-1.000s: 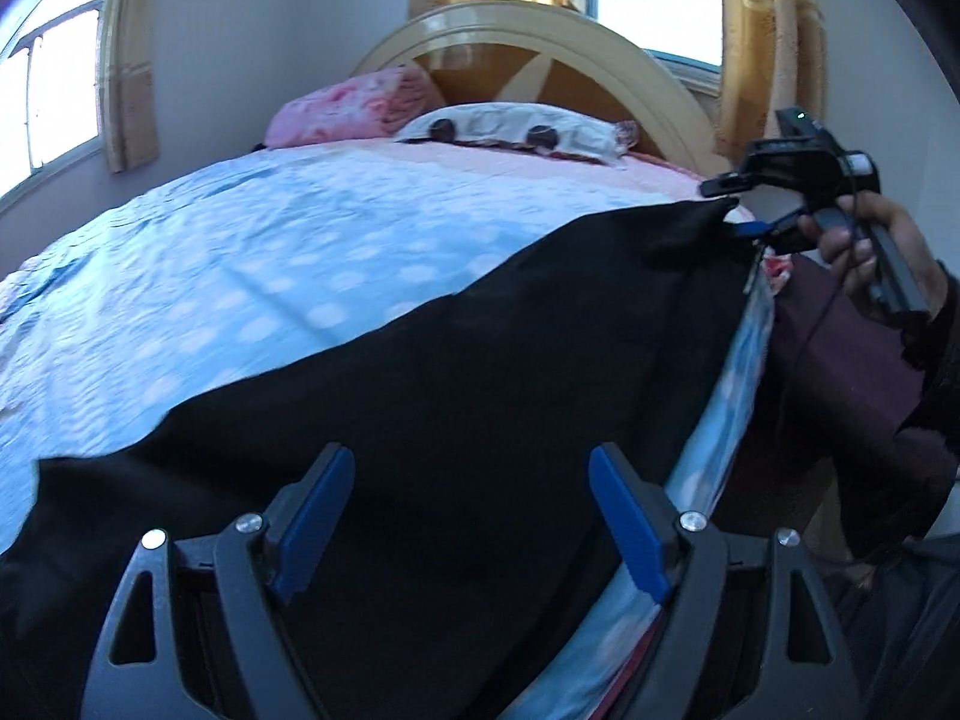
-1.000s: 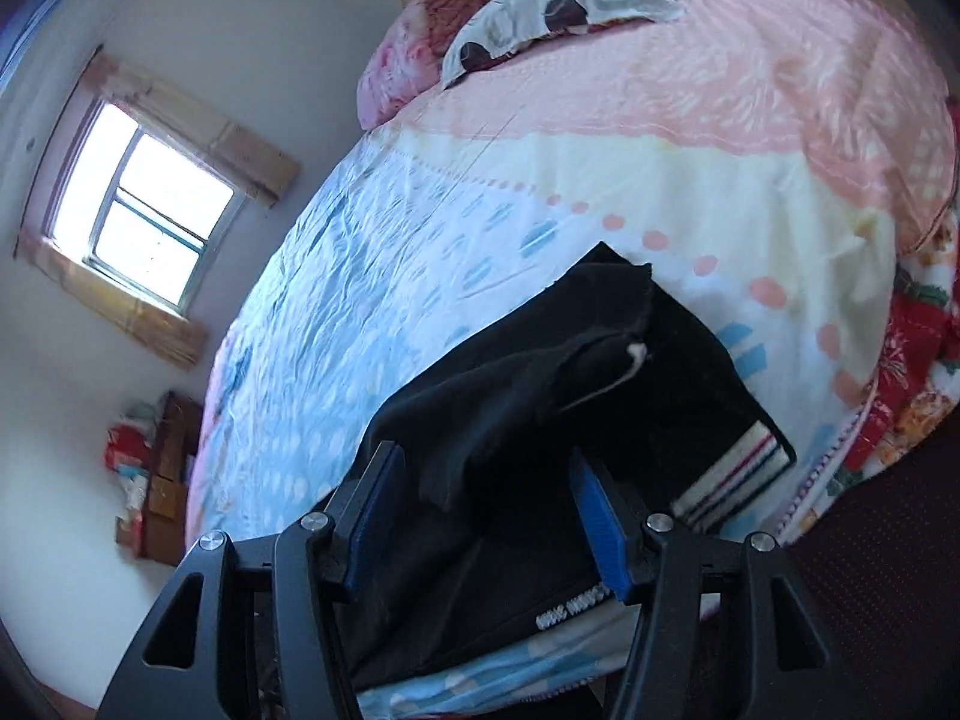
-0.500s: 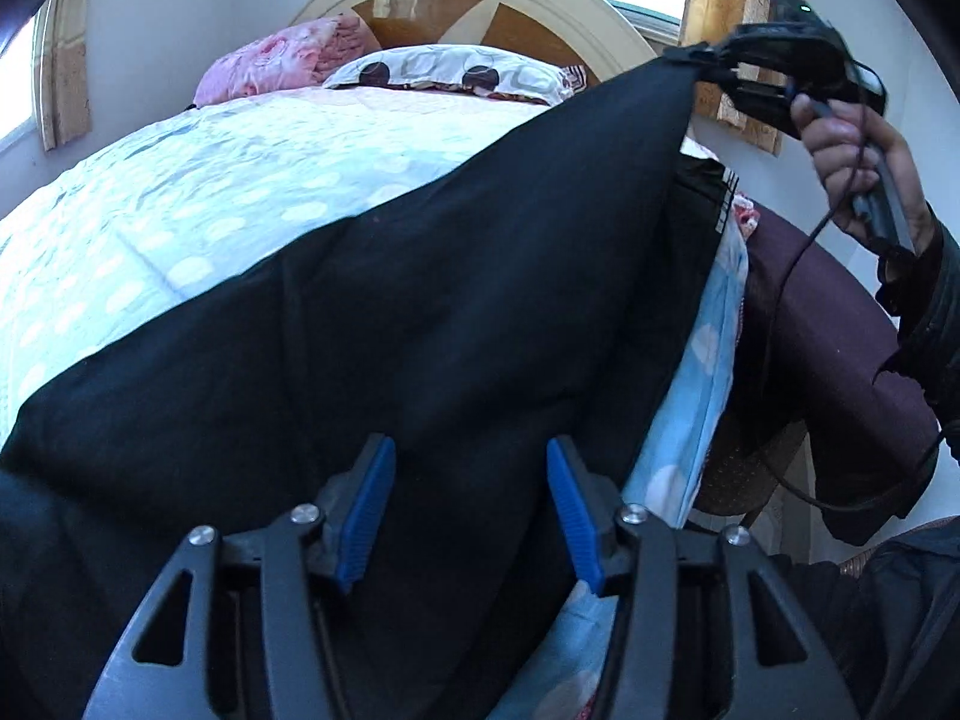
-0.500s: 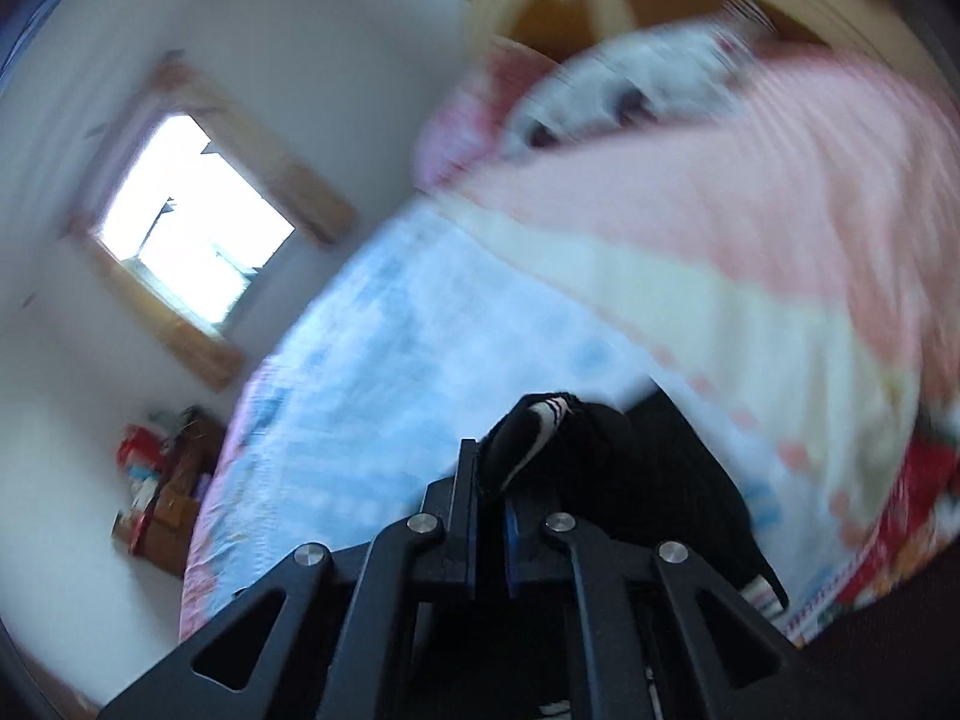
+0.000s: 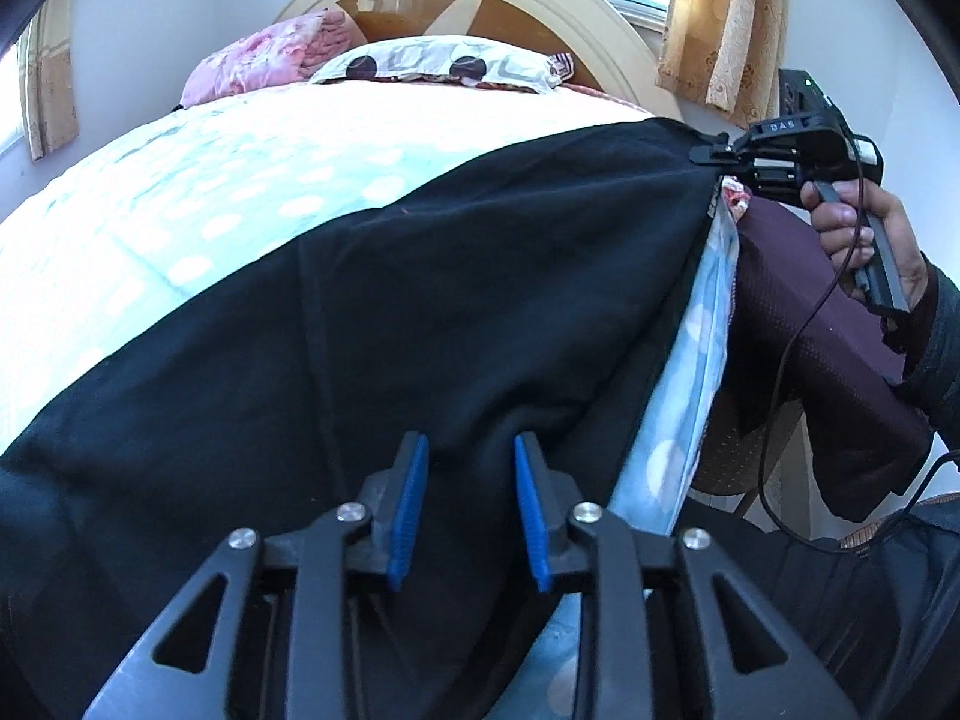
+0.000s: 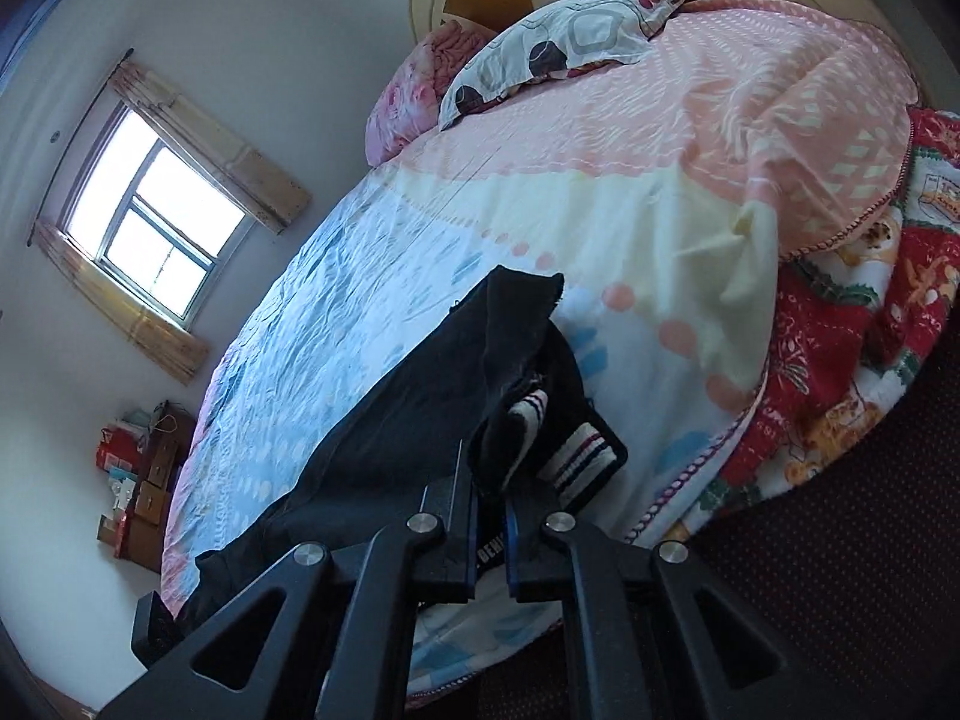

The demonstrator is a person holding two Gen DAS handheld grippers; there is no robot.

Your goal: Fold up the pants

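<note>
Pants (image 5: 420,300) hiding bedspread (image 5: 210,180), right gripper (image 6: 492,534) clamping waistband, far end cropped

**Two wrist views across one bed**

The left wrist view sits low and close over the black pants (image 5: 420,312), facing up the bed (image 5: 180,192) toward the headboard (image 5: 456,0) — the right gripper (image 5: 711,154) shows at its right edge. The right wrist view looks down from the bed's side, tilted, window (image 6: 156,228) at left. Both share pants, bedspread and the spotted pillow (image 6: 570,42).
</note>
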